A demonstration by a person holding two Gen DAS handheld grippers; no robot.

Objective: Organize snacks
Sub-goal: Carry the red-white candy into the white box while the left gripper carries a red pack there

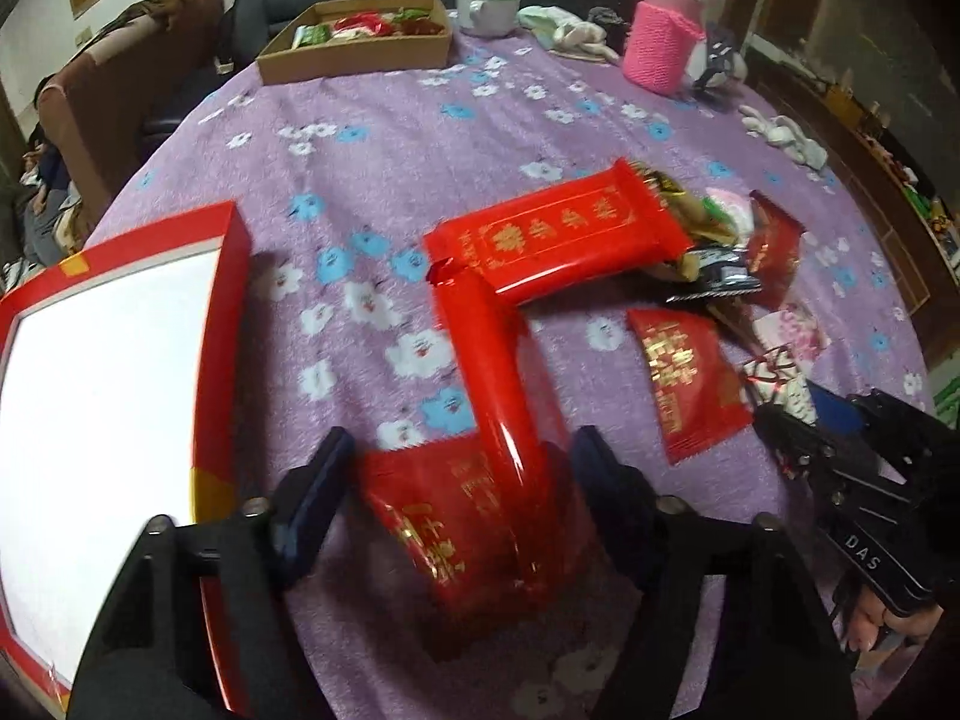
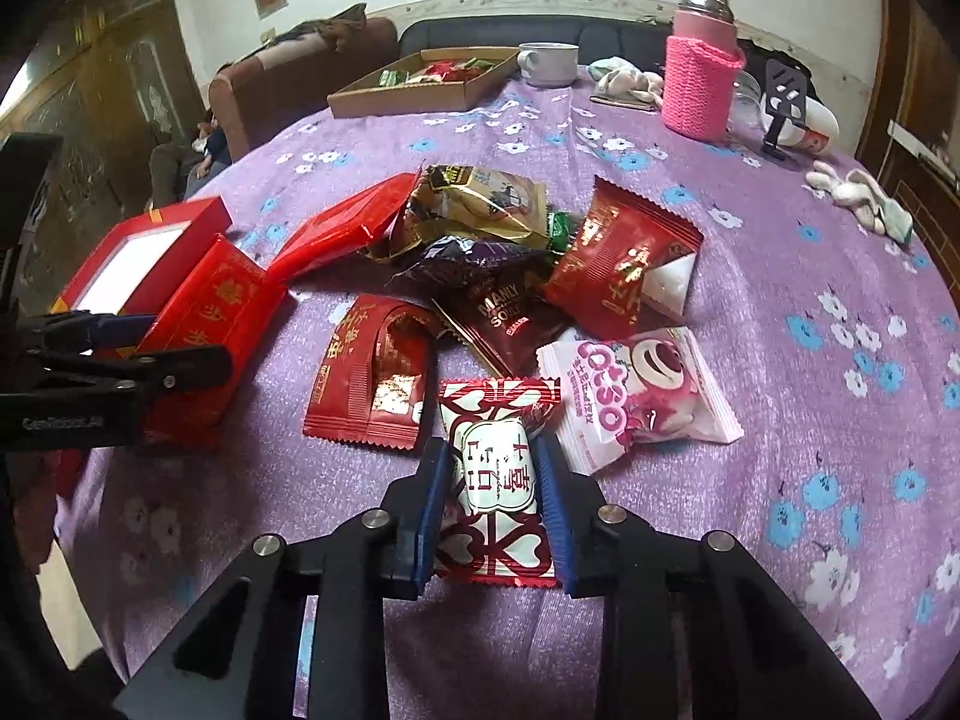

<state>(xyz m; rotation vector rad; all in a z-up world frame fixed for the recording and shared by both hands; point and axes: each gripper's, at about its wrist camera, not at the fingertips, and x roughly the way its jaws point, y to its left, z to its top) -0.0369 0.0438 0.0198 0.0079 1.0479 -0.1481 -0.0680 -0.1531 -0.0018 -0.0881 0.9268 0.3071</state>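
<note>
Right claw [image 2: 493, 501] is pinching the heart-patterned packet [image 2: 495, 474] | left claw [image 1: 462, 492] is straddling the long red packet [image 1: 510, 468] beside the red box [image 1: 223, 276], grip unclear | advice: squeezing gently, lifting straight.

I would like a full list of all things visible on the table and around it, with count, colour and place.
red packets: several, red with gold, table centre
heart packet: one, red-white, between right tongs
pink packet: one, beside heart packet
dark packets: a few, gold, purple, brown, in pile
red box: one, white inside, left
cardboard tray: one, brown, far side
mug: one, white, far
bottle: one, pink knit sleeve
cloth: purple, flowered
left tongs: around red packet
right tongs: closed on heart packet
</note>
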